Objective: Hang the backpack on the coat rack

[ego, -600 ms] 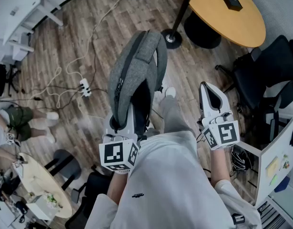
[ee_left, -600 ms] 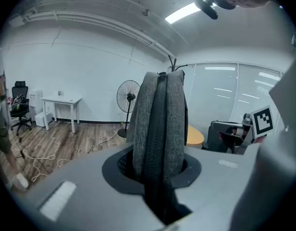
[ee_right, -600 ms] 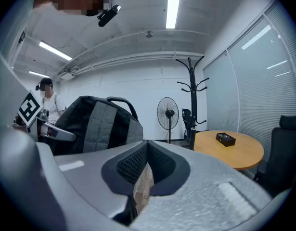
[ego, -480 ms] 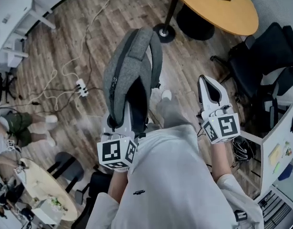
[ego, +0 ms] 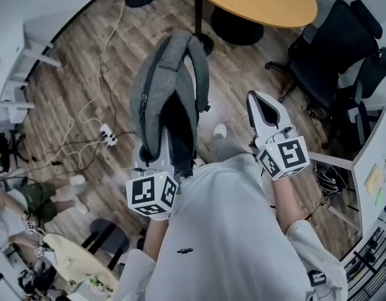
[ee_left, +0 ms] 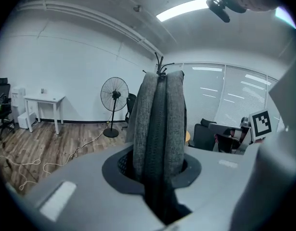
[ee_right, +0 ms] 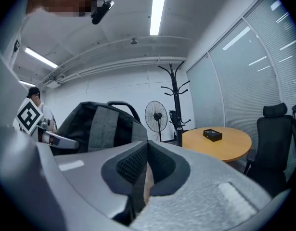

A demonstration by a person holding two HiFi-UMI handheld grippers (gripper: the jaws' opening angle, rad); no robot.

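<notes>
Grey woven fabric with a black band down its middle fills the left gripper (ee_left: 160, 177). Its jaws are clamped partway closed on this cloth, which belongs to the backpack (ego: 164, 89). The backpack is held up off the plank floor (ego: 86, 74) in front of the person, its rounded body upright and its padded straps arching over the top. Beside it, not touching, the right gripper (ego: 263, 108) has its dark ribbed pads pressed together with nothing gripped. Beyond the backpack stands the coat rack (ee_right: 174, 100), a thin black pole with curved hooks. The backpack is not yet on it. A round wooden table (ego: 262, 2) sits just beside the rack.
</notes>
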